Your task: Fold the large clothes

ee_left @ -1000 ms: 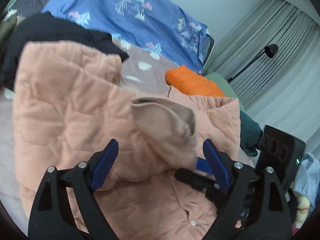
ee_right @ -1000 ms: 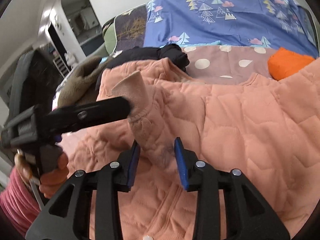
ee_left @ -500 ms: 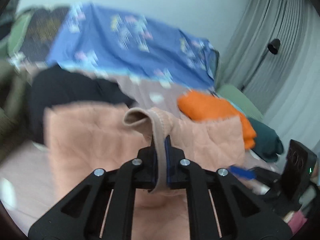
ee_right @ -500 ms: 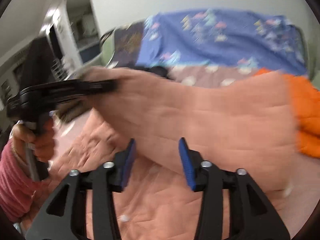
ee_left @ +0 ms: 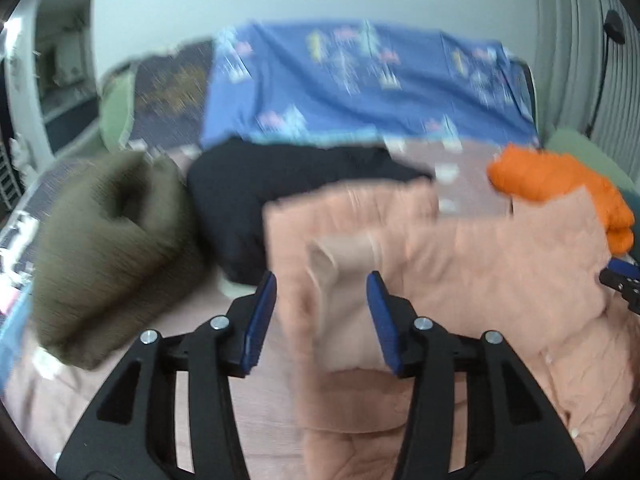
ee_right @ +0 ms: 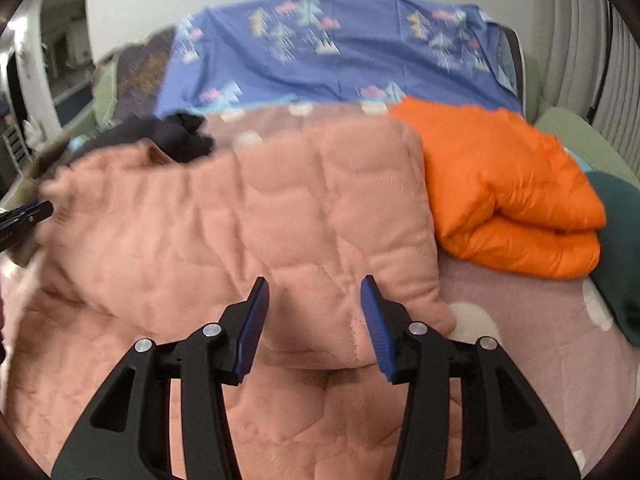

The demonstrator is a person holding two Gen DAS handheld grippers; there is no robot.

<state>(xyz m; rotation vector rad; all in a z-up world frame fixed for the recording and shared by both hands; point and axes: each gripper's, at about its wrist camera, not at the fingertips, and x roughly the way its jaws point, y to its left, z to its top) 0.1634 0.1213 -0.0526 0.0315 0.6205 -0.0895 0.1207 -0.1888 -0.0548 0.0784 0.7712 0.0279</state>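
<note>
Left gripper (ee_left: 322,320): jaws opening, peach cuff (ee_left: 340,264) between, pads clear. Right gripper (ee_right: 314,320): spread over the folded edge of the peach quilted jacket (ee_right: 248,220), not pinching. Beyond jacket: black garment (ee_left: 256,196) at its far-left edge, orange jacket (ee_right: 508,200) touching right edge, bare pink sheet (ee_right: 532,340) alongside.

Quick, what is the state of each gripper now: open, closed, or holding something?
Left gripper: jaws opening, the pink quilted jacket's cuff between them, not pressed.
Right gripper: open, jacket fold between the pads, not clamped.
</note>
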